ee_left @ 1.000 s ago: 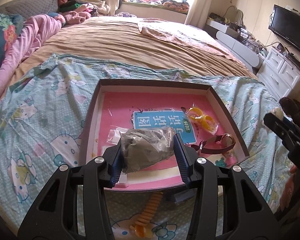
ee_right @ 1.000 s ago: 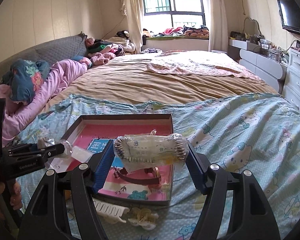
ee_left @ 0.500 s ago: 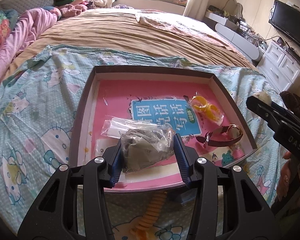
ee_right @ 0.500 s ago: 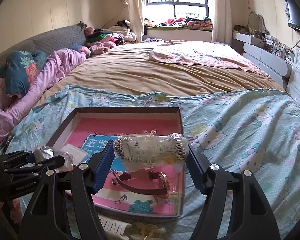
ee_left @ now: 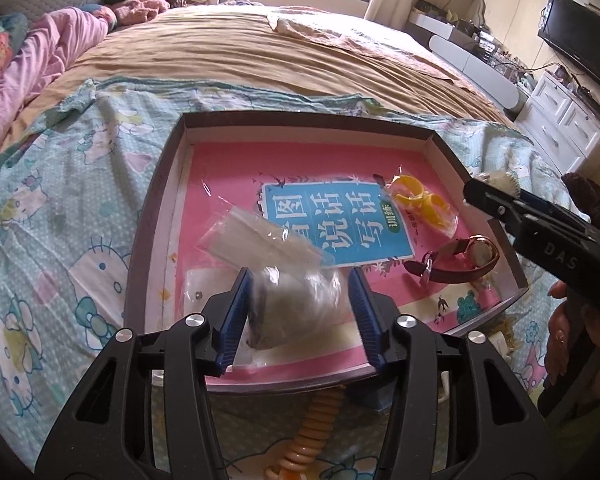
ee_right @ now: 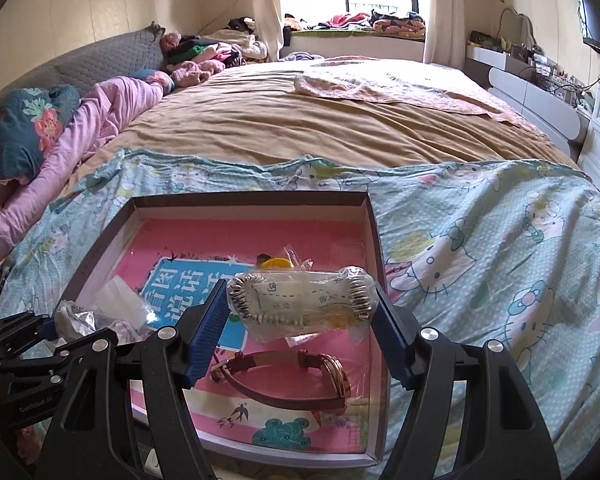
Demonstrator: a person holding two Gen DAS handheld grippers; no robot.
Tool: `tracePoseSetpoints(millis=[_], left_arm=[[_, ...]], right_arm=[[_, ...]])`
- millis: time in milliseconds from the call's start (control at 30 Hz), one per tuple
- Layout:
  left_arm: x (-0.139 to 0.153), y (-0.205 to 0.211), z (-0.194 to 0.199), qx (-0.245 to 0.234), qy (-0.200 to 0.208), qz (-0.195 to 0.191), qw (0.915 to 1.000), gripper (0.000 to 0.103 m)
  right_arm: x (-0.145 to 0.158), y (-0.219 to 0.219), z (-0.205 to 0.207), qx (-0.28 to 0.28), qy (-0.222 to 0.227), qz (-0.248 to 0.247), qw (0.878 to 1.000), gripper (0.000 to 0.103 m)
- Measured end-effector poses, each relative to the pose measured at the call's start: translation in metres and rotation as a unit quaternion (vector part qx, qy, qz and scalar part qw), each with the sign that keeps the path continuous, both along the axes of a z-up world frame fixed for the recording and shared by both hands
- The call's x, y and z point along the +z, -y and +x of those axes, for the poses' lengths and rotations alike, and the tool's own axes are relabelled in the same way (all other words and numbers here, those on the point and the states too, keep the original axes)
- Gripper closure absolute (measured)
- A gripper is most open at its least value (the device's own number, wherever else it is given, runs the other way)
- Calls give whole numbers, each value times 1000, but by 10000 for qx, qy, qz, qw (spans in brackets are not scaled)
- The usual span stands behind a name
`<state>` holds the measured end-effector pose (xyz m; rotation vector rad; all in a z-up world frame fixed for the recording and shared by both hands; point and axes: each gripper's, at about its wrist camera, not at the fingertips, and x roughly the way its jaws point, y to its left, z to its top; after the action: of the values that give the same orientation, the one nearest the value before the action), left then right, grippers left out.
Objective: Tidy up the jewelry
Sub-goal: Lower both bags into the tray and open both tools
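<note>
Over the near edge of the bed, both tools hang above the shallow box (ee_left: 172,184). Judging by this, the step is setting packets into it: lower until each bag rests on the pink liner, clear of the watch (ee_left: 456,258). Left tool (ee_left: 300,316): its jaws have just been opening, the grey bag (ee_left: 296,312) loose between them. Right tool (ee_right: 300,328) stands fairly wide, clamping the silver-jewelry packet (ee_right: 300,300) endwise.
</note>
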<state>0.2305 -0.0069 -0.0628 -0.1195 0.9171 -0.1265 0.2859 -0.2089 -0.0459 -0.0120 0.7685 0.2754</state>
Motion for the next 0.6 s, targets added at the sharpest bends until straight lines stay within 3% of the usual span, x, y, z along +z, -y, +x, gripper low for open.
tracePoseSetpoints(millis=[67,433,600], left_arm=[[2,1,0,27,79,102,9999,51],[4,0,-1,78,143,185,9997,43],[5,-2,-3,135,143,183,9996,40]], right_arm=[[-3,-1,3,3,-46,-24,10000,36],[-15,1,11,-111,-307,26,9995,33],[-14,4,7,-166,-260,72,9995,23]])
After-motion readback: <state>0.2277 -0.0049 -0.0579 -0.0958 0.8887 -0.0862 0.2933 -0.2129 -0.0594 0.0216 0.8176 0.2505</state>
